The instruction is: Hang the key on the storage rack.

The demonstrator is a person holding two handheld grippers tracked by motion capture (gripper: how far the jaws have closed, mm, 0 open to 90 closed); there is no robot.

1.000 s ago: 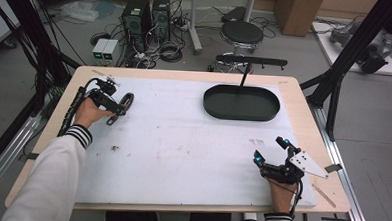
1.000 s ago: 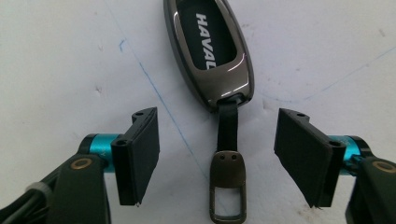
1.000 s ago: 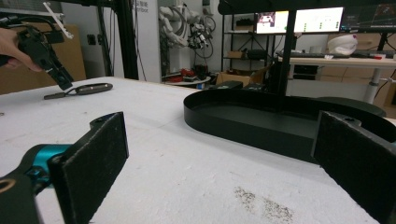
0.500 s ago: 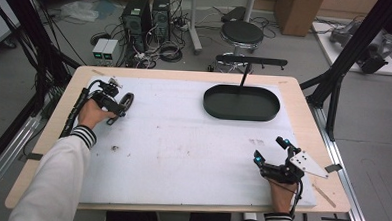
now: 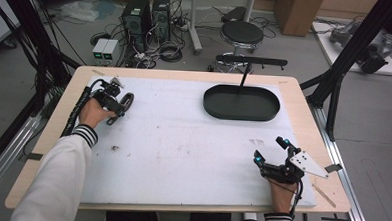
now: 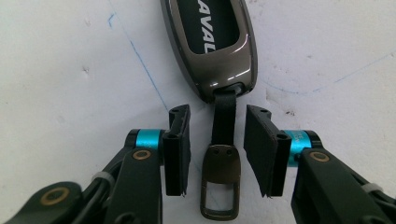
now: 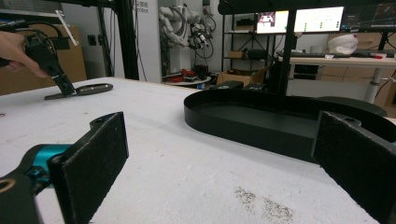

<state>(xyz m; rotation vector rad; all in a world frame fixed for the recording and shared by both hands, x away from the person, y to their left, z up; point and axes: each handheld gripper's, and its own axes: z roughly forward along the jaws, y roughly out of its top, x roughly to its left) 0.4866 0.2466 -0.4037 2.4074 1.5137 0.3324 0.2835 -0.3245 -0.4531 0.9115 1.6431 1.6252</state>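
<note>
Two black pads of the left gripper [image 6: 217, 154] stand either side of a narrow strap [image 6: 224, 116], and they have just been closing in on it, though a sliver of white still shows on each side, so no pinch yet. That strap runs from a glossy dark key fob [image 6: 212, 46] down to one brass-coloured buckle [image 6: 221, 186], which lies flat between the jaws. White lettering shows on the fob's face, cut off by the top edge. From the high view, the left gripper [image 5: 118, 107] sits at the far left corner of the white mat [image 5: 182, 145], the hand [image 5: 95, 112] wrapped round it, a striped cuff behind, and the key fob [image 5: 127, 101] lying just beyond the tips. Nothing stands between jaws and strap; the mat around them carries only faint blue pen lines and scuffs.

Over to the right gripper [image 5: 271, 150]: near the front right corner, jaws spread wide, nothing between them, grey three-cornered plate on top. Its own view looks level across the mat, with one pad [image 7: 91, 158] low at left and the other at the right edge.

Count them up: one oval black tray [image 5: 240, 103], at the far right of the mat, well apart from both grippers; one fob; two grippers; one wooden table [image 5: 304, 110]. Beyond the table, one round stool [image 5: 242, 31] and two computer towers [image 5: 147, 11] on the floor among cables.
</note>
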